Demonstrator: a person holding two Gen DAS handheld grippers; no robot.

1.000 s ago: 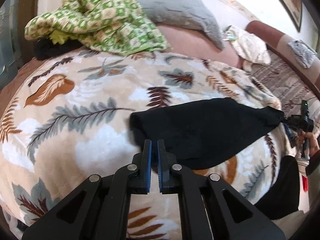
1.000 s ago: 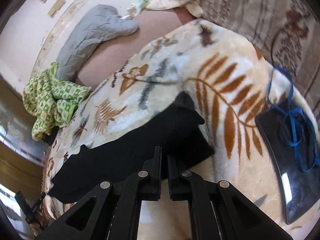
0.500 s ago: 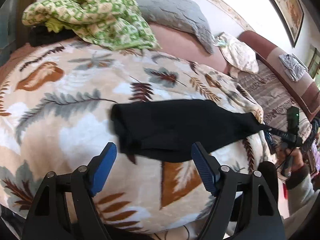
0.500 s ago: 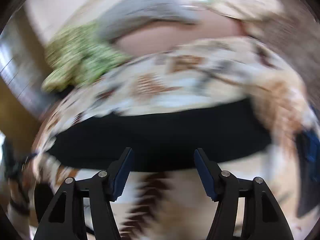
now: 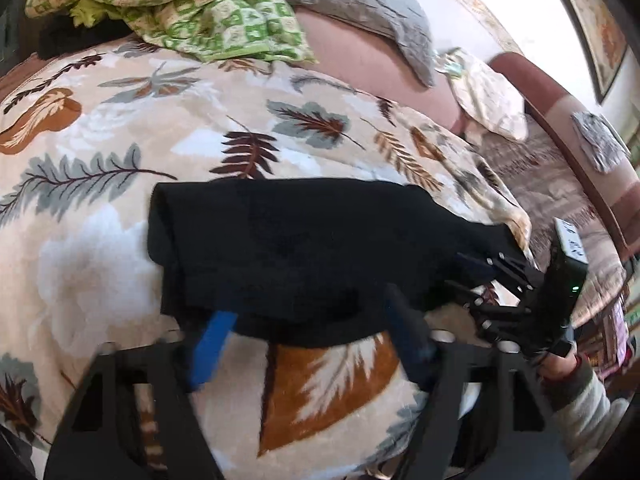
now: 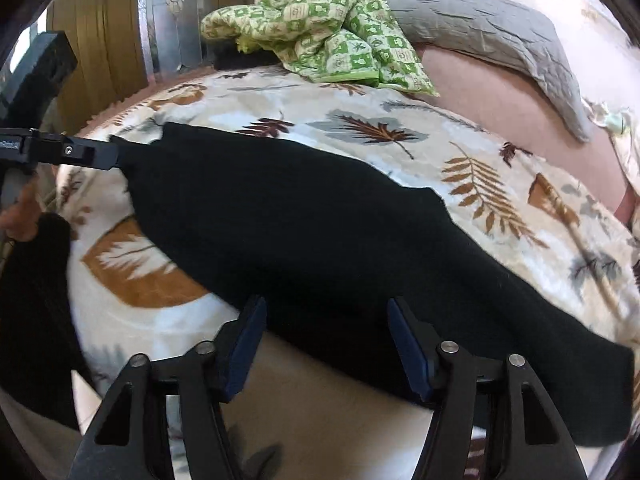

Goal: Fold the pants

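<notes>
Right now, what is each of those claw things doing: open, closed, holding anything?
Left gripper: open, empty, fingers at the near edge of the black pants.
Right gripper: open, empty, also at the pants' edge.

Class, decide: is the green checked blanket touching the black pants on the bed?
Apart. The right wrist view shows a strip of leaf-print bedspread plainly between the green checked blanket and the black pants.

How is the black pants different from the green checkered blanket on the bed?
The black pants are plain black; the green checkered blanket has green and cream squares. The pants lie spread flat in a long strip near both open grippers, left and right; the blanket is bunched in a heap at the far side. Both are soft cloth on the leaf-print bedspread.
</notes>
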